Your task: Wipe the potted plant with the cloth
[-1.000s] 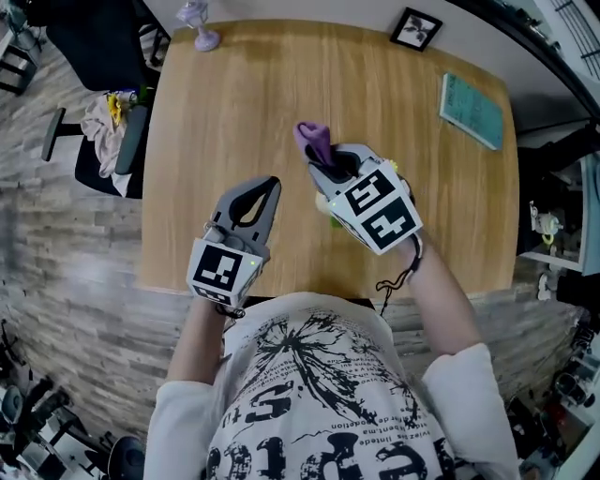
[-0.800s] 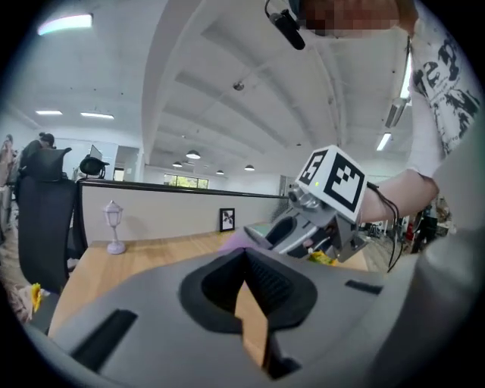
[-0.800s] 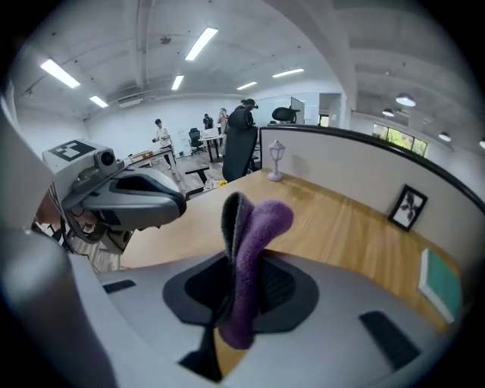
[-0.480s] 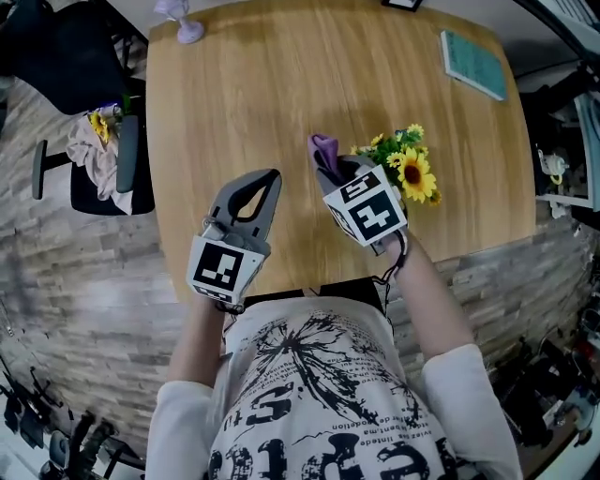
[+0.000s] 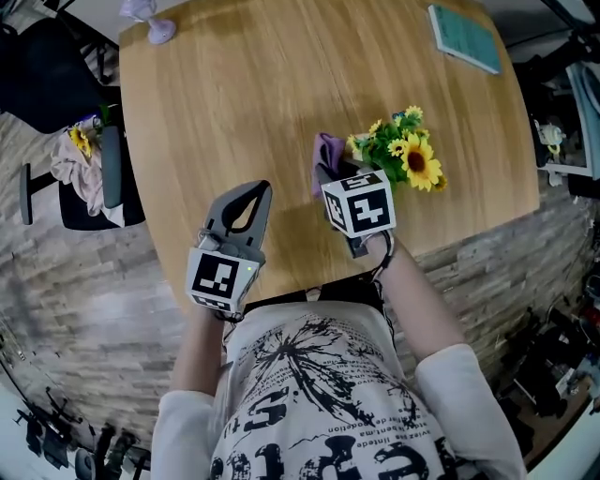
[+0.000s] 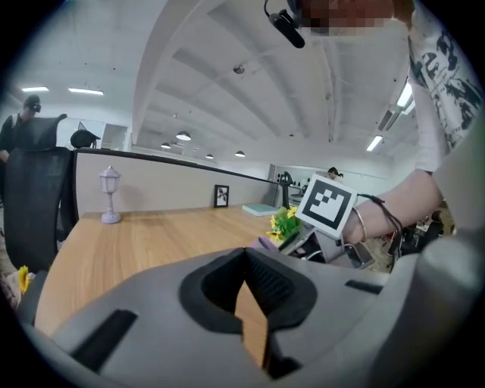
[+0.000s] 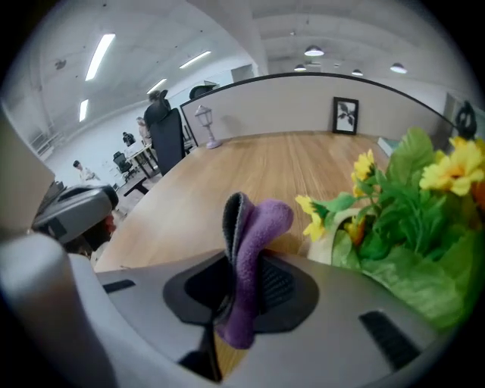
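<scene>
I have the right gripper [image 5: 325, 176] closed tight on the purple cloth [image 7: 254, 231]. In the right gripper view the folded cloth stands up out of the jaws, pinched between the pads, and a short tail hangs below them. The potted plant [image 5: 405, 155], with yellow flowers and green leaves, stands on the wooden table [image 5: 253, 94] near its front edge. It is just to the right of the cloth. The cloth's tip sits just beside the nearest yellow bloom, but I cannot tell whether they touch.

My left gripper [image 5: 255, 190] is fully closed with nothing between its jaws. It sits over the table's front edge, to the left of the right gripper and apart from it, pointing across the tabletop.

At the far side I see 1 small lamp [image 5: 150, 19] by the left corner and 1 teal book [image 5: 464, 37] toward the right.
</scene>
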`<state>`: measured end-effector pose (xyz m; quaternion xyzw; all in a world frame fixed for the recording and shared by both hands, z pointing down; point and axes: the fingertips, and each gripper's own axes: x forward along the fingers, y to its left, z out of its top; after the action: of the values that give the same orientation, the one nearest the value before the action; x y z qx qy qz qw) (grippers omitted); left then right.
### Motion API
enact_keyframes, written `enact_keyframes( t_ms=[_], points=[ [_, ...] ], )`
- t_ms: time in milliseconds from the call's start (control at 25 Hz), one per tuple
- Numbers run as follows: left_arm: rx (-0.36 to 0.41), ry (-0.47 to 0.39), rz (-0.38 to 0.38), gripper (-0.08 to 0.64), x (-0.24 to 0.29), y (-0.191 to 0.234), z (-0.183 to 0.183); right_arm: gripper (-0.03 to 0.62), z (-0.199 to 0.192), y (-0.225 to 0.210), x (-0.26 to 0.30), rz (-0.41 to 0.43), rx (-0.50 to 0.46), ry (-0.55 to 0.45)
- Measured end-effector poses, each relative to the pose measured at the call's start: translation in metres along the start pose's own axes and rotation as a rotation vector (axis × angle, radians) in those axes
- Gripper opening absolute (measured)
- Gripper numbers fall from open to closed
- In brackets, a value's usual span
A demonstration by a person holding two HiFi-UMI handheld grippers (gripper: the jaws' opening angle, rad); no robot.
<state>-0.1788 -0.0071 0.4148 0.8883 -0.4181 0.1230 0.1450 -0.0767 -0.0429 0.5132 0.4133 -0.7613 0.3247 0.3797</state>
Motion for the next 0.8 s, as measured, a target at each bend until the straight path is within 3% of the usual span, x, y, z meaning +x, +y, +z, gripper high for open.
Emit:
enact_keyframes(
  t_ms=[400,800],
  points=[
    [-0.005,0.017,-0.076,0.003,0.015,-0.006,-0.009,0.075,-0.015,-0.013,-0.009,0.023,0.264,-0.015],
    [-0.008,0.033,-0.122,0.003,0.031,-0.034,-0.01,0.078,-0.039,-0.024,-0.02,0.078,0.297,0.027]
  ],
)
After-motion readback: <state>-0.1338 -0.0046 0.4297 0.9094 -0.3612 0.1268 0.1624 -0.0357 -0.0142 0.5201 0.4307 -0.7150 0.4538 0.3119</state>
